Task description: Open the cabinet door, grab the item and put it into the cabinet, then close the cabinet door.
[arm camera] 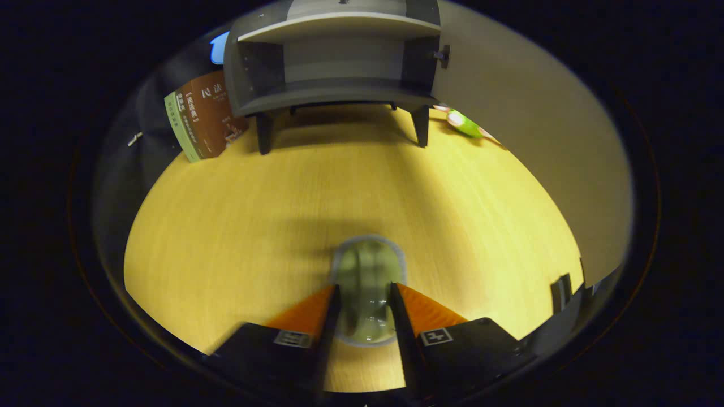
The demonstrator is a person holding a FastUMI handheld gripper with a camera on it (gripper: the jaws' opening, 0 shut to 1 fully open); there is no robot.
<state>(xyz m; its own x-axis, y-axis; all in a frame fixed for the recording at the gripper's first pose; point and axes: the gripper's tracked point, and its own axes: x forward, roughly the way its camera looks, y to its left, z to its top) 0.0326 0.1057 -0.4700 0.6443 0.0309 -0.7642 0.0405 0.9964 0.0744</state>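
1. The task's thing is a clear, rounded glass cup (369, 288) with a greenish tint and a pale rim, seen from above, low in the middle of the frame.
2. It sits between the fingers of the gripper (365, 297), which pinch it from both sides.
3. At the top centre stands a grey wooden cabinet (334, 62) on short legs, its pale door (526, 147) swung open to the right.
4. On the yellow wooden table (237, 215), a brown book (206, 116) leans at upper left; a green toy (465, 124) lies beside the door.
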